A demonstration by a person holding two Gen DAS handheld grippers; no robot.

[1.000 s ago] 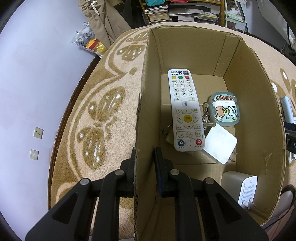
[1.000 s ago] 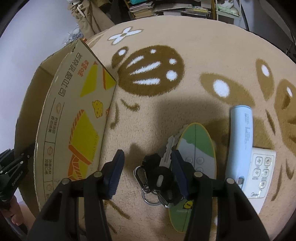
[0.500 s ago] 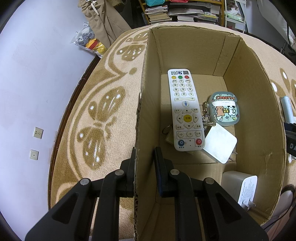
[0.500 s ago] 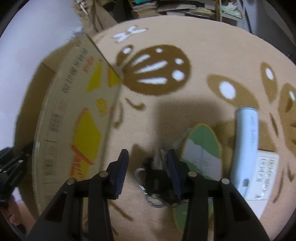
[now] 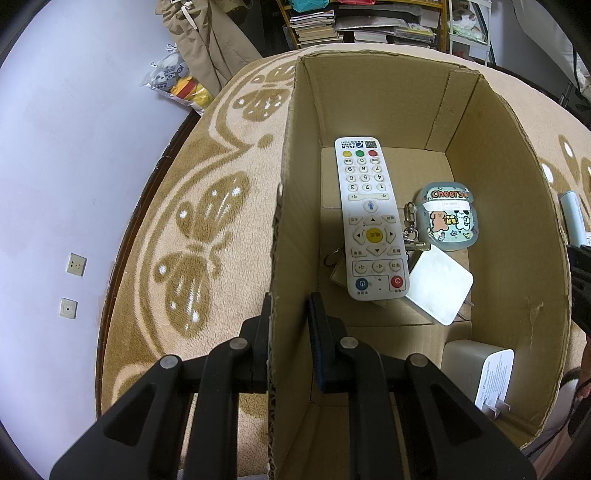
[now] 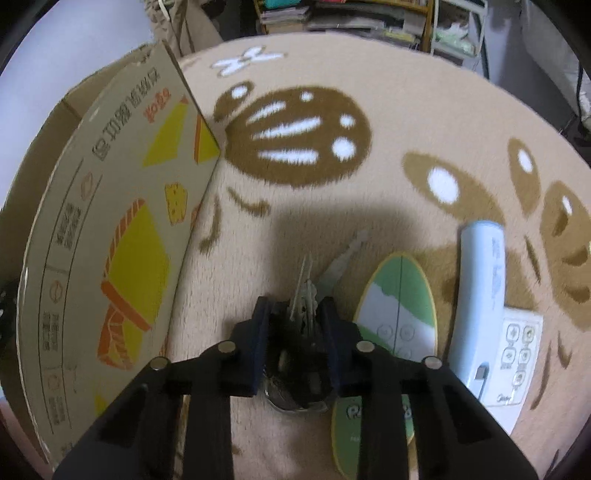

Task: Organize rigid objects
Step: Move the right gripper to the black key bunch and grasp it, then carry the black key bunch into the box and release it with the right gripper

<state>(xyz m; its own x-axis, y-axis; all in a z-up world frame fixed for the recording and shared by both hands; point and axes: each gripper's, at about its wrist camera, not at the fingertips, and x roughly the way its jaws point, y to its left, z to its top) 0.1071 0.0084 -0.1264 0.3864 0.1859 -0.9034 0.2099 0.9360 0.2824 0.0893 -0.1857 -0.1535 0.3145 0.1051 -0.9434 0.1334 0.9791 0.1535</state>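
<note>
My left gripper is shut on the left wall of the open cardboard box, one finger outside and one inside. Inside the box lie a white remote, a pale green "Cheers" case with a key clip, a white square adapter and a white charger. In the right wrist view my right gripper is shut on a bunch of keys, black fobs between the pads, metal blades sticking forward above the carpet. The box's printed outer side stands to the left.
On the beige patterned carpet right of the keys lie a green oval card, a light blue cylinder and a white button remote. Bookshelves, a hanging coat and a toy bag stand beyond the carpet.
The right gripper's fingers closed on the key bunch, and the view has shifted as the keys come off the carpet. The left gripper still holds the box wall, unmoved.
</note>
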